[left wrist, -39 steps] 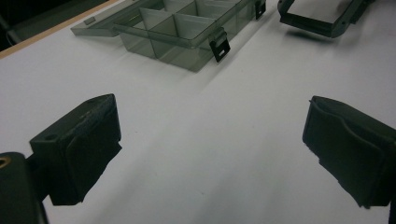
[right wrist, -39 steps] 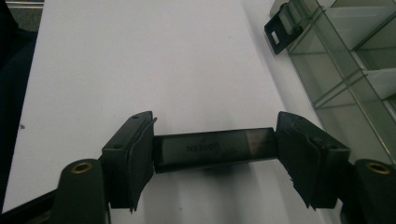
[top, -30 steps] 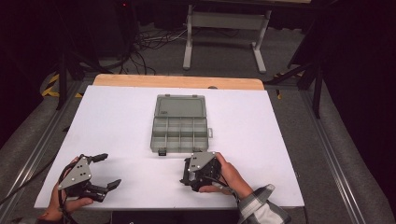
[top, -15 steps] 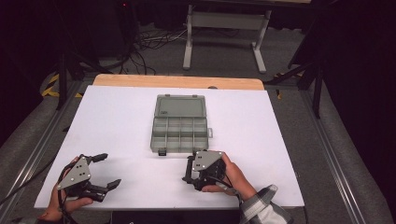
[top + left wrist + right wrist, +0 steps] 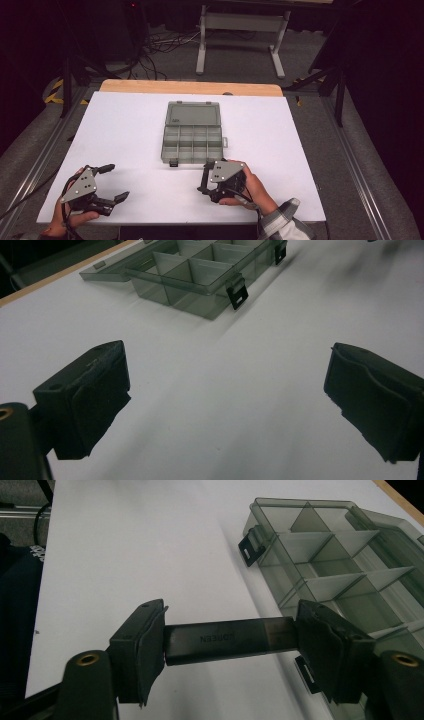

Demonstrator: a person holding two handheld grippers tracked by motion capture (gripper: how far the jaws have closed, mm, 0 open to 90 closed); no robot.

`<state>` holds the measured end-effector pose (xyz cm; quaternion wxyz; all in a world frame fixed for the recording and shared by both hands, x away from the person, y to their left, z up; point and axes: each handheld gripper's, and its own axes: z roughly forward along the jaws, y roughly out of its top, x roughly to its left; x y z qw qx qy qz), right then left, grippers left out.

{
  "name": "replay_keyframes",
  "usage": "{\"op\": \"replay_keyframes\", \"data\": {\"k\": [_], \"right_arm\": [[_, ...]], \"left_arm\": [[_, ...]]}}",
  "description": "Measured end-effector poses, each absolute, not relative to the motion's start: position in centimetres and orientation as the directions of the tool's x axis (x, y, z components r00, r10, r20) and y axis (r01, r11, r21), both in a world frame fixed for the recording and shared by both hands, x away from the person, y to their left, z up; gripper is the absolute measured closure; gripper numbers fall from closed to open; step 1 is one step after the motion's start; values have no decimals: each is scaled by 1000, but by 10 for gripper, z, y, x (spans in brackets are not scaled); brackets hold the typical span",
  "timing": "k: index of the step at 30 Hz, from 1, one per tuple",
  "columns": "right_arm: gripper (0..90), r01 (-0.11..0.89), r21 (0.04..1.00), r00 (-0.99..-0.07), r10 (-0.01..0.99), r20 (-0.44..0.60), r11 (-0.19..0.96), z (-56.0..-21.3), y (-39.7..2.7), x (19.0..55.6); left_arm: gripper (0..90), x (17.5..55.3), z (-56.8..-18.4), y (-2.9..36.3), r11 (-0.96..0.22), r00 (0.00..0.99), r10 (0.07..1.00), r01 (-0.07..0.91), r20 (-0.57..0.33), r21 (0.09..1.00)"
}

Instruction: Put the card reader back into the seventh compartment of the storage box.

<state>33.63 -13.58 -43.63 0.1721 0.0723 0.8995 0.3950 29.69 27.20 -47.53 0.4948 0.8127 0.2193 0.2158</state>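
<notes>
High view shows me the white table (image 5: pixel 125 130) first, with a wooden edge strip (image 5: pixel 190 87) along its far side. Near the table's middle, a little toward twelve o'clock, lies the clear grey compartment box (image 5: pixel 192 132), lid folded back flat toward the far side and the divided tray toward me. Two black latches hang on the tray's near wall.

At about five o'clock from the box I have the right gripper (image 5: pixel 205 182), just beside the tray's near right corner. The right gripper view tells me its jaws are clamped on a dark flat bar (image 5: pixel 227 639), gripped end to end so it bridges the gap between the pads; there is lettering on its face that I cannot read with certainty. The bar hangs above the white table just beside the open tray (image 5: pixel 345 570), whose dividers and one latch (image 5: pixel 248 547) sit at about one o'clock from it.

At about seven o'clock from the box, well apart from it and near the table's front left corner, I have the left gripper (image 5: pixel 112 182). The left gripper view shows its jaws spread wide apart with bare table between the pads (image 5: pixel 95 395), and the box (image 5: pixel 200 270) off at twelve o'clock.
</notes>
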Motion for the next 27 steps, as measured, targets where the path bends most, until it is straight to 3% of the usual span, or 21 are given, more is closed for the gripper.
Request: {"op": "replay_keyframes", "data": {"k": [27], "right_arm": [[307,30,818,-869,420,-263,574,-425,-147,348]], "left_arm": [[57,297,-475,271,-416,808,573,143,137,898]]}}
